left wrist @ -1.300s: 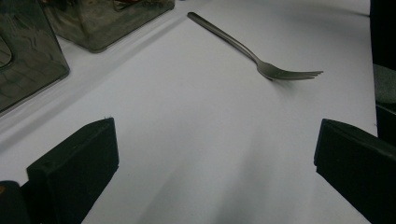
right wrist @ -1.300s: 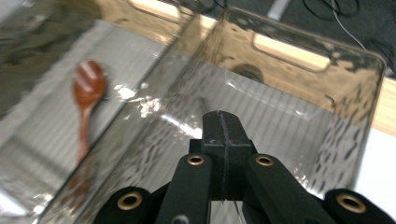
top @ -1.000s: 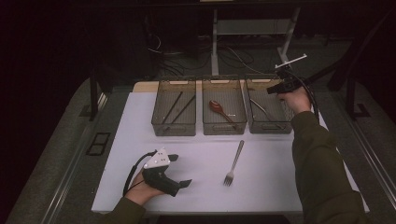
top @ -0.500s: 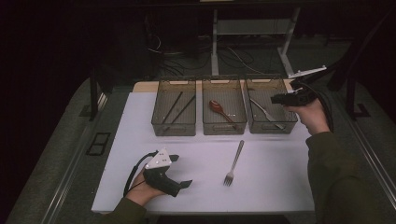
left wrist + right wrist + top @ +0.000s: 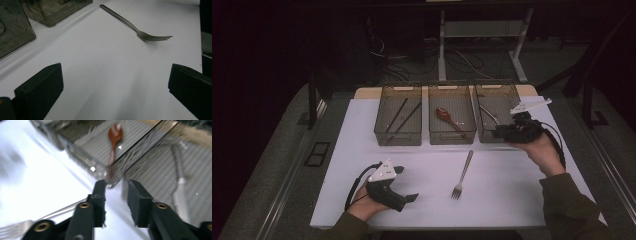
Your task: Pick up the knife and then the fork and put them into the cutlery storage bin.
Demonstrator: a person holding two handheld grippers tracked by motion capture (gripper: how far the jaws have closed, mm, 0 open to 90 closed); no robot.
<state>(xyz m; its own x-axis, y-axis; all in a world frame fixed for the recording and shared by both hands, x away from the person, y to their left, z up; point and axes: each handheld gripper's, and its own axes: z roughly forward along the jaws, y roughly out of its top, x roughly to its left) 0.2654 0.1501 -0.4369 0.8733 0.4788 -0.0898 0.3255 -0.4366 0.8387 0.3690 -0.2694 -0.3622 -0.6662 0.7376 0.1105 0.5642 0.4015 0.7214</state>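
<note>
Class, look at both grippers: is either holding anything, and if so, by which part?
Nothing is held: the left gripper and right gripper both have empty jaws; the fork lies untouched.

A lab or test workshop is suggested, not a home. A white table top (image 5: 362, 150) is set up as a work surface in a dark room, lit from above while everything around it is left in shadow. Behind the table, loose black cables (image 5: 412, 60) are seen trailing across a grey floor, and the pale metal legs of a frame or stand (image 5: 443, 45) are seen just beyond its far edge. Along that far edge, three clear plastic bins (image 5: 398, 137) are lined up side by side, each with cutlery sorted into it. To the left of the table, a dark rail (image 5: 313, 100) is seen.
</note>
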